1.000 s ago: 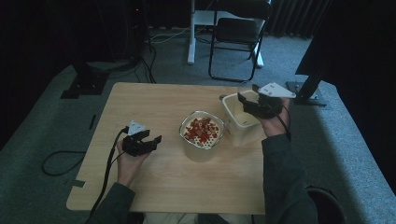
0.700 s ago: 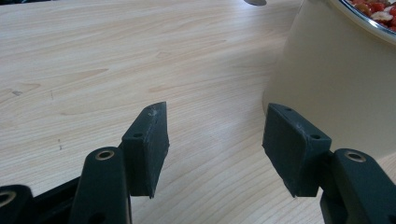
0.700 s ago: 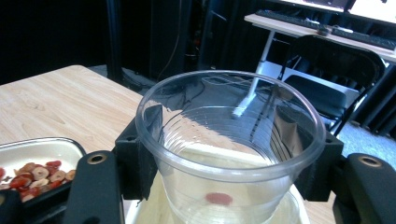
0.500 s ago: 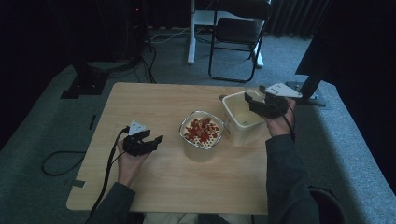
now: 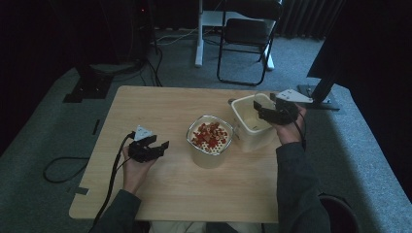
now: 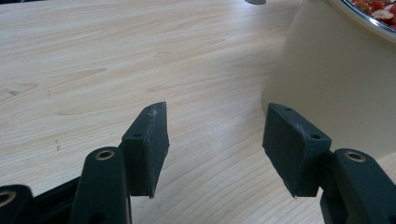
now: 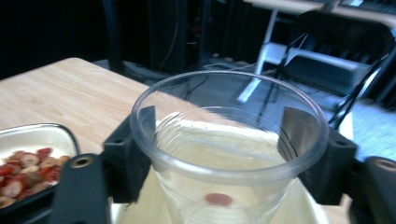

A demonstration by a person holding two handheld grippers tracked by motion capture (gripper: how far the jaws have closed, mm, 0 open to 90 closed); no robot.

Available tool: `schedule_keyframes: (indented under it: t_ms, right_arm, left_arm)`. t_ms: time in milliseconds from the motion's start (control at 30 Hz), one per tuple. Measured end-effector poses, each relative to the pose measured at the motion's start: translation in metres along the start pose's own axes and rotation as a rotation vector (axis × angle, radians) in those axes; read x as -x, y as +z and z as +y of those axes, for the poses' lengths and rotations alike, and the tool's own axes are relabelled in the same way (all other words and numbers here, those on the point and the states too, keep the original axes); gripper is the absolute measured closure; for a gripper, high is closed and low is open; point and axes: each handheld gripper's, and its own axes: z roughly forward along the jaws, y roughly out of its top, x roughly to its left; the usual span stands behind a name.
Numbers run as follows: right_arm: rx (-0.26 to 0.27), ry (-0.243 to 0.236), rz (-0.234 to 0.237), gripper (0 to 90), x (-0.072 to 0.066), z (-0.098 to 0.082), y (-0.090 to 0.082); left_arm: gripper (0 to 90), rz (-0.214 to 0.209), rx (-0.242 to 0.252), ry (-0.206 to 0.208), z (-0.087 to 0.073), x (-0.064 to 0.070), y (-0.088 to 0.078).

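Observation:
A clear plastic cup [image 7: 224,154] stands upright between the jaws of my right gripper [image 7: 219,126], with one red piece [image 7: 218,199] at its bottom. The jaws have just been opening; the cup's rim is round and the pads sit beside its wall without squeezing it. In the high view my right gripper [image 5: 265,110] hangs over the cream tub [image 5: 252,133]. A cream pot [image 5: 209,158] topped with a strainer of red pieces [image 5: 210,136] stands mid-table. My left gripper [image 5: 158,148] rests open and holds nothing left of that pot [image 6: 336,79].
A wooden table [image 5: 160,107] carries everything. A folding chair [image 5: 245,39] and a white desk leg [image 5: 198,34] stand behind it. Cables [image 5: 63,170] trail off the table's left side onto grey carpet.
My right gripper has sunk a little over the cream tub and its jaws stand wider around the cup. The left hand has kept still.

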Motion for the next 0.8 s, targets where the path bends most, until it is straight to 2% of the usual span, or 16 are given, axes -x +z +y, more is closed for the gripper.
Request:
schedule_keyframes:
  t_ms: [100,133,200,500,567,800]
  right_arm:
    - [-0.003,0.003,0.009,15.6,-0.001,0.0,0.001]
    - [-0.011,-0.003,-0.003,14.2,-0.002,0.0,0.001]
    - [-0.029,-0.005,0.009,12.9,-0.003,0.0,0.003]
    - [-0.012,0.012,-0.026,13.5,-0.002,0.0,0.0]
    - [-0.007,0.018,-0.018,13.7,-0.001,-0.002,-0.002]
    - [-0.01,0.017,-0.033,14.3,-0.007,-0.013,-0.013]
  left_arm:
    - [41.0,-0.001,-0.001,0.001,0.0,0.0,0.001]
    - [41.0,0.0,-0.002,0.001,0.0,0.001,0.001]
    - [41.0,-0.002,-0.002,0.004,0.0,0.001,0.001]
    - [41.0,-0.003,-0.003,0.002,0.0,0.001,0.002]
    - [41.0,-0.004,-0.003,0.002,0.0,0.001,0.002]
    - [40.9,-0.002,-0.001,0.003,-0.001,0.001,0.002]
